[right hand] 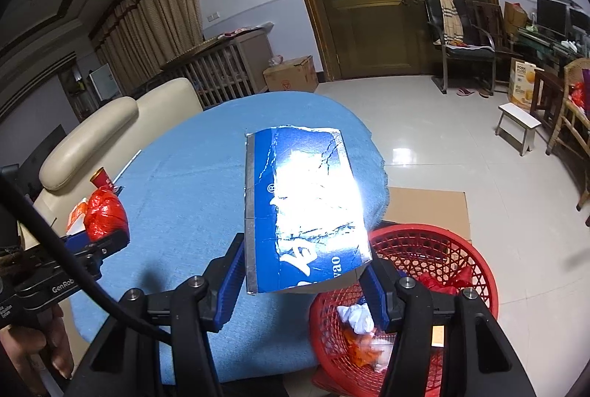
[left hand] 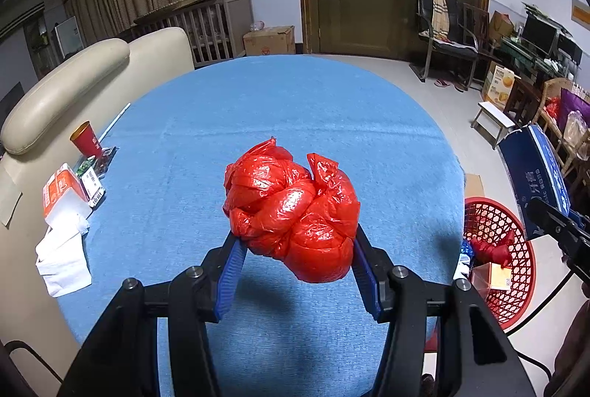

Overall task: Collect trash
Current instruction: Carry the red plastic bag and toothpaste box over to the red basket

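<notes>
The left gripper (left hand: 297, 249) clamped a red bag (left hand: 291, 209) above the table (left hand: 295, 102); the right gripper (right hand: 304, 271) pinched a blue box (right hand: 298, 209) near the basket (right hand: 461, 260), already partly filled. A cup (left hand: 85, 138) and cartons (left hand: 61, 190) remained.

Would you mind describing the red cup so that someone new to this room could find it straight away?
Start at the round table with the blue cloth and go to its edge beside the cream sofa. The red paper cup stands upright there, just beyond an orange-and-white carton and white tissues. It is the only upright, tapered thing in that cluster.
</notes>
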A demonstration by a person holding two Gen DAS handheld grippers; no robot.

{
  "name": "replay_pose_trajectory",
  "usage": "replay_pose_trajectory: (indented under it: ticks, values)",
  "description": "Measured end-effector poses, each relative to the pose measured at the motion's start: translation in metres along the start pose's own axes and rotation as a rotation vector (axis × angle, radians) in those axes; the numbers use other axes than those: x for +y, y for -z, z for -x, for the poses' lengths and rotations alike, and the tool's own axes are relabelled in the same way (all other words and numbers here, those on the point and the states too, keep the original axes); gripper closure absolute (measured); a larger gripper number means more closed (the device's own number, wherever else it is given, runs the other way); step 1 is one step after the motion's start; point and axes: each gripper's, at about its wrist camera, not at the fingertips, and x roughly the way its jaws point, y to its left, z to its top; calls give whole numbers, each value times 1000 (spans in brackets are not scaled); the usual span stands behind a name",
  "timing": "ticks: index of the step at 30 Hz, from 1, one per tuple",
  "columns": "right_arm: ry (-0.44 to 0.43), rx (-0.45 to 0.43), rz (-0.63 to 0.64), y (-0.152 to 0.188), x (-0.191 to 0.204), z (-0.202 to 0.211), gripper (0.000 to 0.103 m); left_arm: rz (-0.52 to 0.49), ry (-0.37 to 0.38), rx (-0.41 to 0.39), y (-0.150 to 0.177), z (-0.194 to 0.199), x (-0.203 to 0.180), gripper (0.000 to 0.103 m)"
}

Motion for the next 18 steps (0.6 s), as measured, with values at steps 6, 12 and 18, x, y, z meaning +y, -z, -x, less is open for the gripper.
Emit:
replay_pose_trajectory:
  ticks: [6, 12, 18]
  values:
    - [2, -3, 4, 0, 2, 0, 43, -3, 6, -4, -1, 1, 3, 46]
    - [19, -11, -6, 1, -2, 4, 43, -10, 13, -1, 1, 0, 2, 46]
    - [33, -8, -29, 4, -11, 6, 43, -18, 19, 4, -1, -3, 3, 46]
